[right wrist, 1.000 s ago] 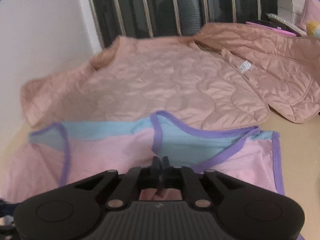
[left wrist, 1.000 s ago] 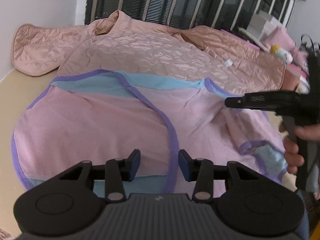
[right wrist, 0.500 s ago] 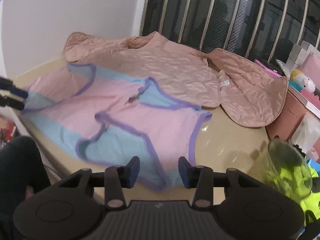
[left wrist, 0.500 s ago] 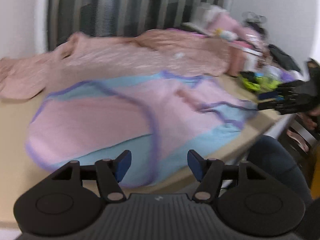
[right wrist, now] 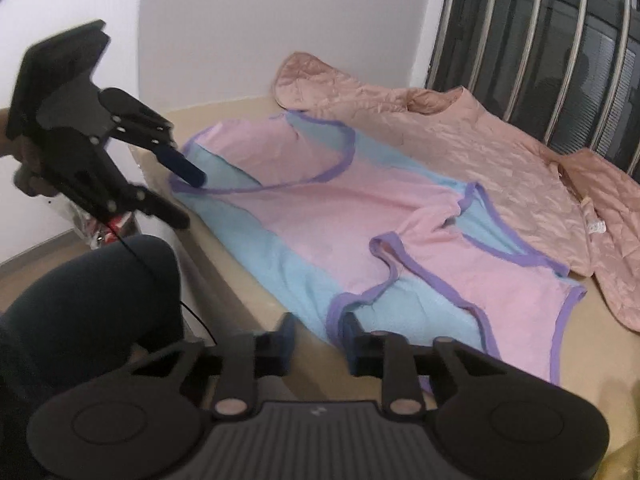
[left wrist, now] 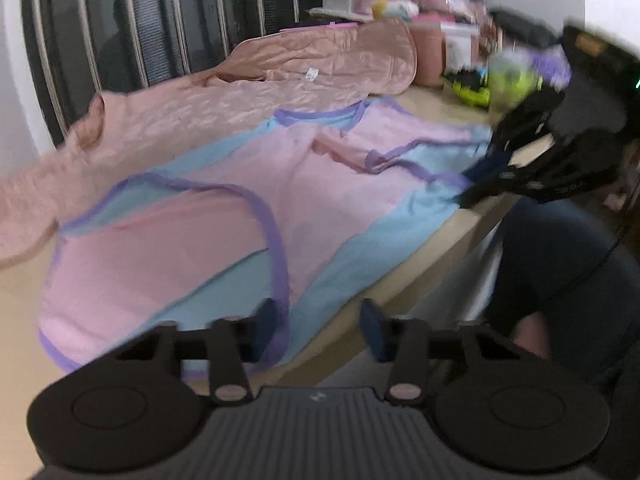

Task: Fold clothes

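A pink and light blue garment [right wrist: 320, 220] with purple trim is lying spread open, slightly rumpled, along the near edge of a beige surface [right wrist: 256, 280], its blue hem reaching almost to that edge. Behind it, toward the far edge, a quilted peach jacket [right wrist: 480, 160] is lying flat in front of dark window bars [right wrist: 540, 40]. The left claw [left wrist: 318, 320] is hovering over the garment's near left corner; its jaws are standing well apart and closing, with one finger over the purple-edged hem and the other over bare surface, and nothing is being pinched. The right claw [right wrist: 318, 336] is hovering at the garment's near right corner, its jaws also apart and closing, with the purple hem lying just beside one finger and no cloth being gripped. Whether either claw is touching the fabric cannot be told. A person's knee [right wrist: 100, 300] in dark trousers is showing below the near edge, between the two claws. Blurred clutter [left wrist: 508, 80] is sitting at the far right corner.
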{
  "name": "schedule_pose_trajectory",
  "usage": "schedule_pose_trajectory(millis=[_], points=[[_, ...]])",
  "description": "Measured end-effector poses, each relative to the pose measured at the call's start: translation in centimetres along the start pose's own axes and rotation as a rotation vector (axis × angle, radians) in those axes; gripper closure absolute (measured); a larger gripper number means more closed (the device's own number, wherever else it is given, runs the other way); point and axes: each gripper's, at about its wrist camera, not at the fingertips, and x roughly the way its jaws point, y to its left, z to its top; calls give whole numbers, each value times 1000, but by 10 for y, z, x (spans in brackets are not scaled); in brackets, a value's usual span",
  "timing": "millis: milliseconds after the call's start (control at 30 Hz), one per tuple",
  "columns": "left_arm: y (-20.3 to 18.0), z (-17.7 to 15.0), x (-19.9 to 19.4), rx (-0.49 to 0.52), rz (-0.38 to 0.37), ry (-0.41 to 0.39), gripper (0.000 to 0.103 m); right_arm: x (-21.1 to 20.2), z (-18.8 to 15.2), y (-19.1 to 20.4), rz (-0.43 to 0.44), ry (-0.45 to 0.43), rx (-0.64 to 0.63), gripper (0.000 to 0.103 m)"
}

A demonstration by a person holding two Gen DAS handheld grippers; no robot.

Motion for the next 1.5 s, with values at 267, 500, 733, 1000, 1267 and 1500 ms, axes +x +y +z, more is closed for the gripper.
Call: schedule_pose_trajectory(millis=[267, 500, 733, 1000, 1267, 1500], points=[[37, 21, -21, -85, -12, -67, 103, -19, 20, -27, 42, -123, 111, 102], [94, 77, 30, -170, 132, -61, 66, 26, 58, -83, -112, -147, 201, 99], [130, 41, -13, -449, 201, -107, 35, -10, 42, -88, -367, -106, 159, 62], [98, -2, -28, -281, 180, -43, 32, -47, -31, -70, -337, 20, 244, 65], [122, -13, -20, -302, 137, -5, 100, -30, -34, -78, -328, 30, 204, 101], [136, 3, -21, -282, 226, -47, 99, -30, -12, -99, -338, 5, 231, 100]])
